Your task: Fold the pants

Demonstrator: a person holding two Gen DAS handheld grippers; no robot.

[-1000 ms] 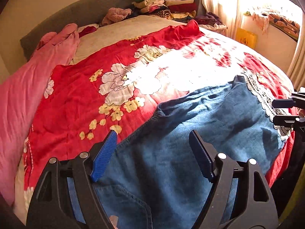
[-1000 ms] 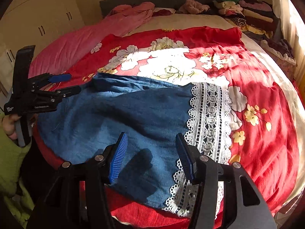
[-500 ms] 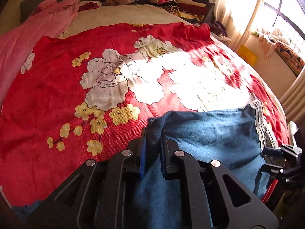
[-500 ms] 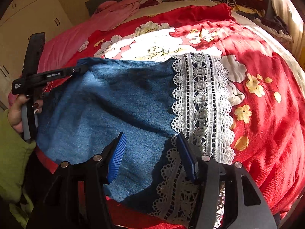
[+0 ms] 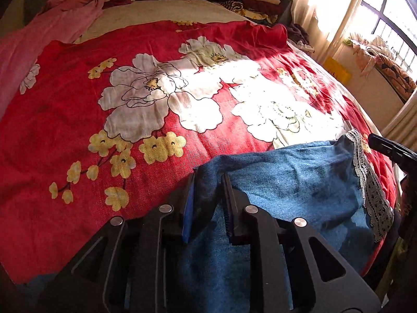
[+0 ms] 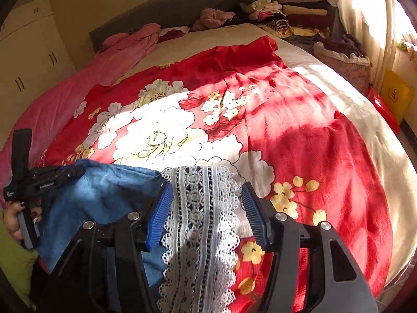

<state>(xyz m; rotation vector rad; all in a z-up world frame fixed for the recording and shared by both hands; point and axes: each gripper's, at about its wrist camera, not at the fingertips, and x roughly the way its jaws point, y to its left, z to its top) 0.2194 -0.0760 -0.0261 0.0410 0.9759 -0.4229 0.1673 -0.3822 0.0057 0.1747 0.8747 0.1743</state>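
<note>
The left gripper [image 5: 208, 203] pinches the pants [image 5: 294, 182] at one corner while the right gripper [image 6: 207, 211] straddles the lace hem [image 6: 200, 208] with its jaws spread, so the fold itself remains ahead.

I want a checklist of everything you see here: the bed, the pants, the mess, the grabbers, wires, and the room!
Surface: bed under a red flowered blanket.
Job's things: blue pants with white lace hem, lying at the near edge.
Clutter: clothes pile and pink blanket near the headboard.
Grippers: left gripper pinches a pants corner, its jaws having just been closing; right gripper open, straddling the lace.
Cables: nothing seen.
Surroundings: sunny window, cupboards.
</note>
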